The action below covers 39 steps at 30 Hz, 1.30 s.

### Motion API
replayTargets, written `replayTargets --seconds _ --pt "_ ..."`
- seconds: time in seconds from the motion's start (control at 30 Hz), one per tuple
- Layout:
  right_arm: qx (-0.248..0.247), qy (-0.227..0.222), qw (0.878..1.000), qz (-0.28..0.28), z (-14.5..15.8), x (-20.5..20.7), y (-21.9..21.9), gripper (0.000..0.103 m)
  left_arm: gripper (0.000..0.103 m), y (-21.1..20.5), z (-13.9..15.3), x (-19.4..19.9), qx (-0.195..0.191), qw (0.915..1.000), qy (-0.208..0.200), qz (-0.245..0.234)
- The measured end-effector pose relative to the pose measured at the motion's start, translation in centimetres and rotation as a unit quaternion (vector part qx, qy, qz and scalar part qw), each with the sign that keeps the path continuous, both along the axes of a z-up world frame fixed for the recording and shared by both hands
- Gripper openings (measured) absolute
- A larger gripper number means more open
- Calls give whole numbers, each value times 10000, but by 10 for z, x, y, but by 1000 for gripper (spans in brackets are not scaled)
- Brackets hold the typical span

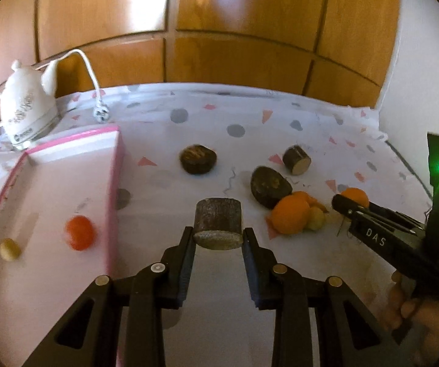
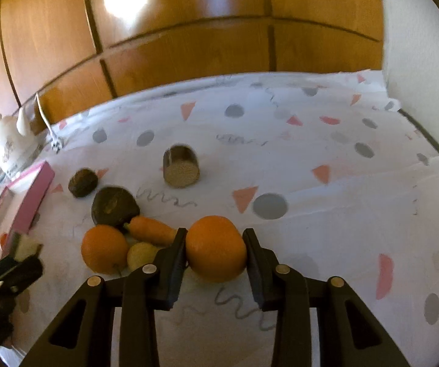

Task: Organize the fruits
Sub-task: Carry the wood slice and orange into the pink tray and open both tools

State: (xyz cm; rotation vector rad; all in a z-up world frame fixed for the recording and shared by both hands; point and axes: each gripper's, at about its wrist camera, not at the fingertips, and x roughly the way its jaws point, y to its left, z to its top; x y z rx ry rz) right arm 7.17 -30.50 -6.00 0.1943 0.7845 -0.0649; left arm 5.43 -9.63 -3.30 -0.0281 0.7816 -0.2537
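The left gripper (image 1: 218, 235) was clamped on a short wooden cylinder (image 1: 217, 224), its flat pale end facing the camera, held above the patterned tablecloth (image 1: 311, 128) just right of the pink-edged tray (image 1: 114, 183). Inside the tray lay a red-orange fruit (image 1: 79, 233) and a small yellowish fruit (image 1: 10, 248), apart from each other. The right gripper (image 2: 214, 246) was closed on an orange (image 2: 216, 248), one pad against each side, with the fruit low over the cloth. To its left sat a cluster: another orange (image 2: 104, 249), a carrot (image 2: 152, 231), a pale yellow fruit (image 2: 141, 255) and a dark rounded block (image 2: 114, 205) touching or nearly touching one another. A second dark block (image 2: 82, 182) and a wooden log piece (image 2: 181, 165) lay farther back, apart. On the right gripper's body, in the left wrist view, the letters "DAS" (image 1: 375, 237) could be read. The white kettle (image 1: 25, 107) at the far left bore a small logo on its base, too blurred to read.
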Motion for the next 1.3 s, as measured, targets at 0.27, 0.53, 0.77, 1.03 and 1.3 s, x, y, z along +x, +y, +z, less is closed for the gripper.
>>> replayTargets --seconds 0.27,0.53,0.77,1.03,1.3 --pt "-177 -294 9993 178 32 -11 11 36 31 51 22 -4 -36 9980 -117 615" --pt "112 -555 9885 1405 65 -17 71 36 31 117 23 2 137 9881 -169 1524" --pt "489 -385 9650 2547 65 -17 143 36 31 155 21 6 247 9805 -147 1943" --pt "476 -144 9404 3365 57 -17 204 36 36 176 23 0 137 9745 -175 2233" --pt "637 -35 9370 3434 47 -15 224 44 46 188 20 -7 -25 9701 -126 2424"
